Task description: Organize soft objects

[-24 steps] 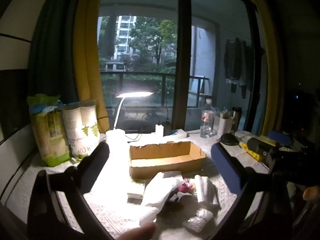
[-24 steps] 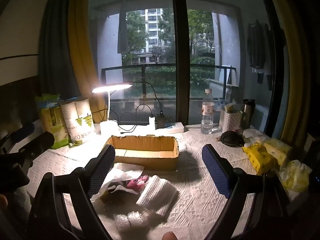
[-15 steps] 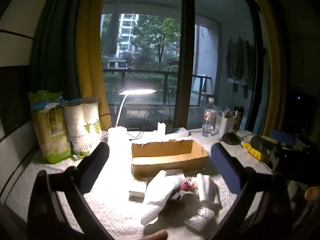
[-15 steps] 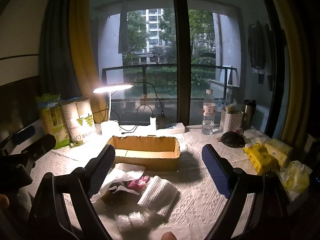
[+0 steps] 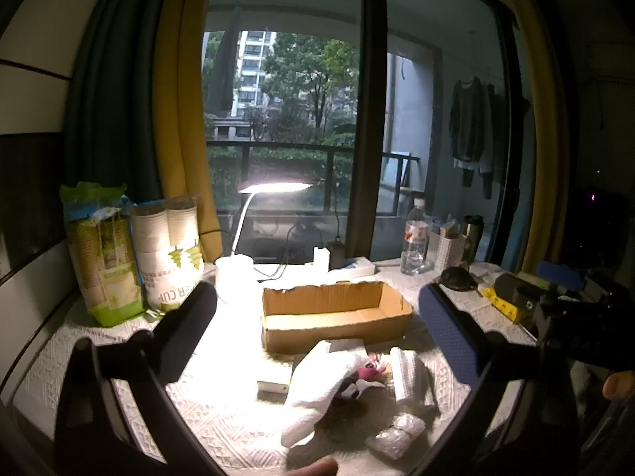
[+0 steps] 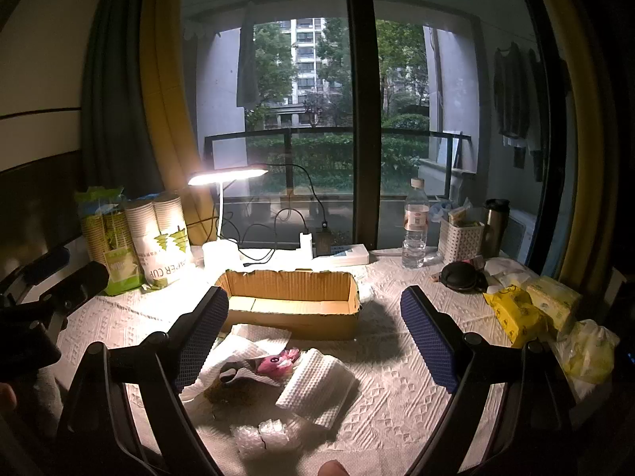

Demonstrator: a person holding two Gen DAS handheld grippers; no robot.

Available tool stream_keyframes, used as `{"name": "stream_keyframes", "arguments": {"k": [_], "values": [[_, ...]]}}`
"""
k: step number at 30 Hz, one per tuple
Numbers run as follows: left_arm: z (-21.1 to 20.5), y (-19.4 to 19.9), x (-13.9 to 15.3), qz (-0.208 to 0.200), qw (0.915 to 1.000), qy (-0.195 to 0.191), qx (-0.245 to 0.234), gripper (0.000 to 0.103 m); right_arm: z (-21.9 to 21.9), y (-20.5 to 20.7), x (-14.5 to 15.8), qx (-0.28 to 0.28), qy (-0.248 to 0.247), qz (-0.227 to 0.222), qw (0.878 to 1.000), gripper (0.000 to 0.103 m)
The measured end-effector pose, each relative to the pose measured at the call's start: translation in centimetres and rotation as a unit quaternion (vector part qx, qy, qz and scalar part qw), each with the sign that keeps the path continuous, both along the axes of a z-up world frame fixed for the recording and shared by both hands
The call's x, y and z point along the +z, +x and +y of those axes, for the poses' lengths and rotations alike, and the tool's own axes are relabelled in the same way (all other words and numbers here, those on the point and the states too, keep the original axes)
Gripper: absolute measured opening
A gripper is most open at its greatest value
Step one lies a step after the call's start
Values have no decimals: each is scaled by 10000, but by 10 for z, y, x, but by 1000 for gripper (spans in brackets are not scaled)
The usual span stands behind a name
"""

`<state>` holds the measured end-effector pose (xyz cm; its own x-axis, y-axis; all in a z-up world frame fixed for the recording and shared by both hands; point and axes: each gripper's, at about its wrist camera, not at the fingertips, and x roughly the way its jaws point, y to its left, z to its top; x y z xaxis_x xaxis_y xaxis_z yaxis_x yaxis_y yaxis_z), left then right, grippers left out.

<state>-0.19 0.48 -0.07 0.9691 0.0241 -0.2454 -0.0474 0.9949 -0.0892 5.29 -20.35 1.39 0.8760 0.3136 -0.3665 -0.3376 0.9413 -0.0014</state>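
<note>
Right wrist: both hand-held grippers (image 6: 313, 337) (image 5: 317, 329) gape; cardboard box (image 6: 291, 303) lies crosswise.

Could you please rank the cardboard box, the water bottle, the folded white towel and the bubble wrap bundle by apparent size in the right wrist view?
1. cardboard box
2. folded white towel, though it lies nearer the camera
3. water bottle and bubble wrap bundle: too close to rank, since the bottle stands much farther back.

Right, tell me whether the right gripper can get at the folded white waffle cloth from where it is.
Probably yes. The right gripper is open, and the folded white waffle cloth lies on top of the pile between its fingers, uncovered. The bubble wrap roll sits nearer but apart.
</note>
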Motion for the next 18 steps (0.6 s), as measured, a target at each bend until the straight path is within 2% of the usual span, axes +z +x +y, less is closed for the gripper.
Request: {"name": "stream_keyframes", "arguments": {"k": [18], "values": [[-1, -1, 0, -5, 10000, -6, -13, 102, -1, 0, -1, 11, 27, 15, 10000, 91]]}}
